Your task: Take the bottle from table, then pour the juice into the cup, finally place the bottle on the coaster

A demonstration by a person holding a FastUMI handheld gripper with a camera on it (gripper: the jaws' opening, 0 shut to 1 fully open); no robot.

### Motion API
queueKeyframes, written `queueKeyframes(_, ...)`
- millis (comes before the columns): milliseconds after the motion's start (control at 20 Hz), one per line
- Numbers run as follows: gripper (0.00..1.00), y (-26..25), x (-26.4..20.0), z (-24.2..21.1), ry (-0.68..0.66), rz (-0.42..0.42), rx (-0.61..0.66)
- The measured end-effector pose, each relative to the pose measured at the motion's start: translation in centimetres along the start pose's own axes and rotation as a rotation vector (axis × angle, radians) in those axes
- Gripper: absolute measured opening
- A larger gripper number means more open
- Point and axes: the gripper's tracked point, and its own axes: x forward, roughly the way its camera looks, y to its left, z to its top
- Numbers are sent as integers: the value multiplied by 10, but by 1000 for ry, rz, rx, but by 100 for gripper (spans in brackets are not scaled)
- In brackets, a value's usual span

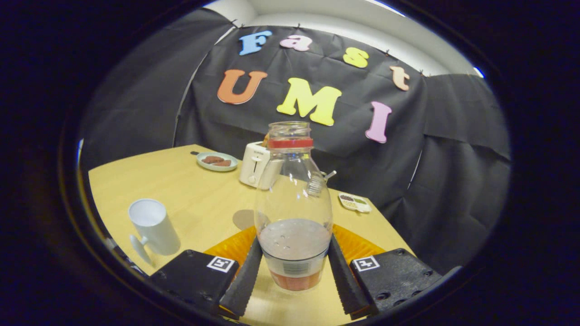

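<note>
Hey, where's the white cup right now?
In the gripper view the white cup stands on the wooden table, left of the bottle that sits between the gripper fingers.

Bottle hides most of the orange coaster behind it. Toaster partly masked by bottle; contents of the small tray too small to identify.

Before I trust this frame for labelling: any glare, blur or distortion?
Gripper view: fisheye bends the table edges; the bottle between the tool fingers is sharp, with faint highlights on its glass; the cup is evenly lit, the booth dim.
</note>
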Motion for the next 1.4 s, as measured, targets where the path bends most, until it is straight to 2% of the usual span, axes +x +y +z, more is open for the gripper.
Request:
queueKeyframes(250, 80, 12, -13, 5, 6, -5, -168)
queueKeyframes(750, 80, 20, -13, 5, 48, -87, -373)
queueKeyframes(1050, 80, 40, -9, -5, 63, -92, -503)
queueKeyframes(1400, 80, 53, -9, 7, 20, -143, -700)
